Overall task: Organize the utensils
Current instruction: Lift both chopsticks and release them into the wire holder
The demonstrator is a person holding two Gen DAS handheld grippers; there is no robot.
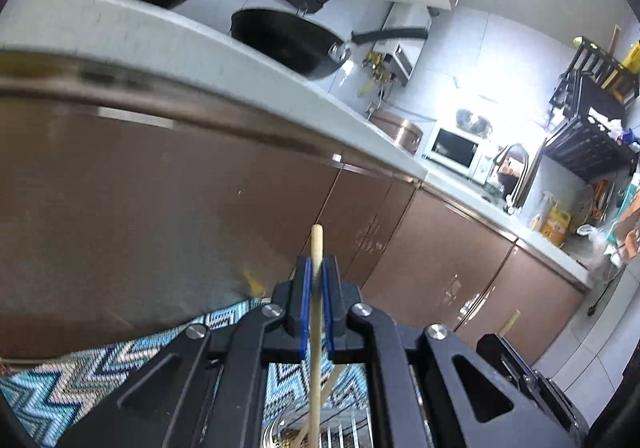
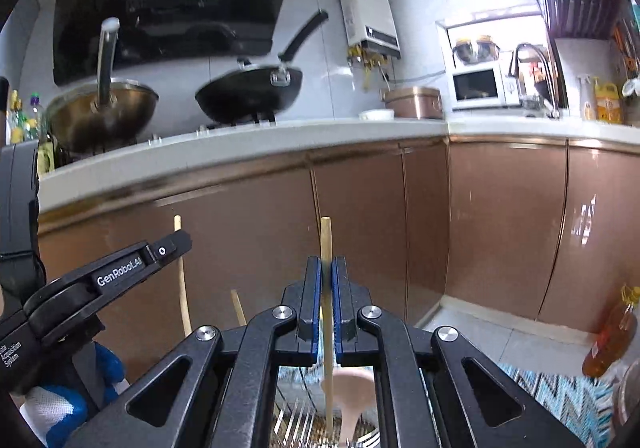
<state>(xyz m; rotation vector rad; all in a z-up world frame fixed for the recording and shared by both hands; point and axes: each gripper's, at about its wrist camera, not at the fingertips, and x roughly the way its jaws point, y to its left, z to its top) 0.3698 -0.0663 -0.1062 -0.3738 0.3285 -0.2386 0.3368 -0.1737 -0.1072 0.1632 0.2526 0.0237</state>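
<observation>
In the left wrist view my left gripper [image 1: 317,272] is shut on a pale wooden chopstick [image 1: 316,348] that stands almost upright, its tip above the blue pads. A metal utensil holder [image 1: 280,432] shows below it with another stick leaning in it. My right gripper [image 2: 327,268] is shut on a second upright chopstick [image 2: 325,236]. Under it lie a pink spoon [image 2: 352,388] and several forks [image 2: 296,424]. From the right wrist view the left gripper [image 2: 182,242] is seen side-on, held by a blue-and-white gloved hand [image 2: 60,408]. A loose chopstick [image 2: 239,308] leans between the two grippers.
Brown cabinet doors [image 2: 360,228] fill the space ahead under a white countertop [image 2: 240,140]. On it stand a steel wok [image 2: 100,116], a black wok [image 2: 248,92] and a microwave [image 2: 478,86]. An oil bottle [image 2: 612,332] stands on the floor at the right, by a zigzag rug [image 1: 100,376].
</observation>
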